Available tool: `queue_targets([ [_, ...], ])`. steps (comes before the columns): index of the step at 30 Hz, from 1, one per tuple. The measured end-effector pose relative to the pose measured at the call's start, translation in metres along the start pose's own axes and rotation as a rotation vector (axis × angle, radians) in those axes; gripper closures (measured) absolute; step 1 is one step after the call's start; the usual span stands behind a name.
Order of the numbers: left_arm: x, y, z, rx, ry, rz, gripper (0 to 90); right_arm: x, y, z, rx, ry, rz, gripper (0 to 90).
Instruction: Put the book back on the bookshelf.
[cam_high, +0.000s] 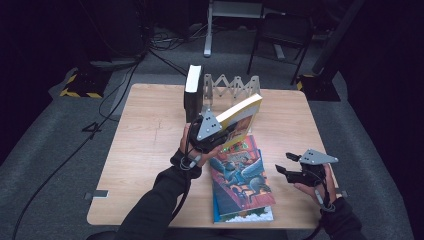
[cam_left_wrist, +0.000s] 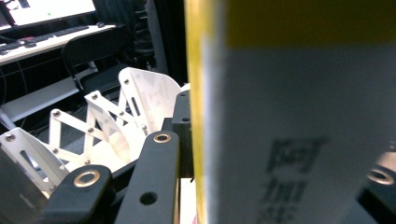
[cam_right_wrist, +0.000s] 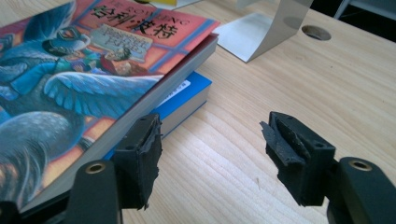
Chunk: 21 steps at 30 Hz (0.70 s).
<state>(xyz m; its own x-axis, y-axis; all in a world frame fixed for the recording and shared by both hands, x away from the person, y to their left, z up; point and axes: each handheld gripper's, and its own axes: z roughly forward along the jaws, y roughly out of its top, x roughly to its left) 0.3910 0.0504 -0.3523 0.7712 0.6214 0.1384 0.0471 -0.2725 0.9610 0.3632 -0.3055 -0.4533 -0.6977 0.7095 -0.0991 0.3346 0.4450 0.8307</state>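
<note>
My left gripper (cam_high: 226, 132) is shut on a yellow-and-white book (cam_high: 242, 115), held tilted above the middle of the table. In the left gripper view its yellow spine (cam_left_wrist: 196, 93) and white cover (cam_left_wrist: 299, 121) stand close between the jaws. A book with a red and blue illustrated cover (cam_high: 241, 176) lies flat on a blue book (cam_high: 220, 214) near the front edge. My right gripper (cam_high: 284, 162) hovers just right of this stack. It is open and holds nothing. In the right gripper view it (cam_right_wrist: 212, 144) is low over bare wood, beside the illustrated book (cam_right_wrist: 93, 70) and the blue book (cam_right_wrist: 187, 100).
A white expanding book rack (cam_high: 232, 87) stands at the table's far edge, with a black book (cam_high: 192, 92) upright at its left end. The rack's lattice (cam_left_wrist: 93, 126) is behind the left jaw. A cable hole (cam_right_wrist: 316, 32) marks the wooden table (cam_high: 145, 145). Chairs stand beyond.
</note>
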Motion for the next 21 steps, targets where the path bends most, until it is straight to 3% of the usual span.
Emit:
queue_targets([
  [14, 0.023, 0.005, -0.001, 0.007, 0.092, -0.016, 75.0, 0.000, -0.020, 0.005, 0.086, 0.000, 0.009, 35.9],
  [21, 0.039, 0.005, -0.001, 0.022, 0.150, -0.037, 75.0, -0.001, -0.022, 0.007, 0.095, 0.004, 0.015, 35.7],
])
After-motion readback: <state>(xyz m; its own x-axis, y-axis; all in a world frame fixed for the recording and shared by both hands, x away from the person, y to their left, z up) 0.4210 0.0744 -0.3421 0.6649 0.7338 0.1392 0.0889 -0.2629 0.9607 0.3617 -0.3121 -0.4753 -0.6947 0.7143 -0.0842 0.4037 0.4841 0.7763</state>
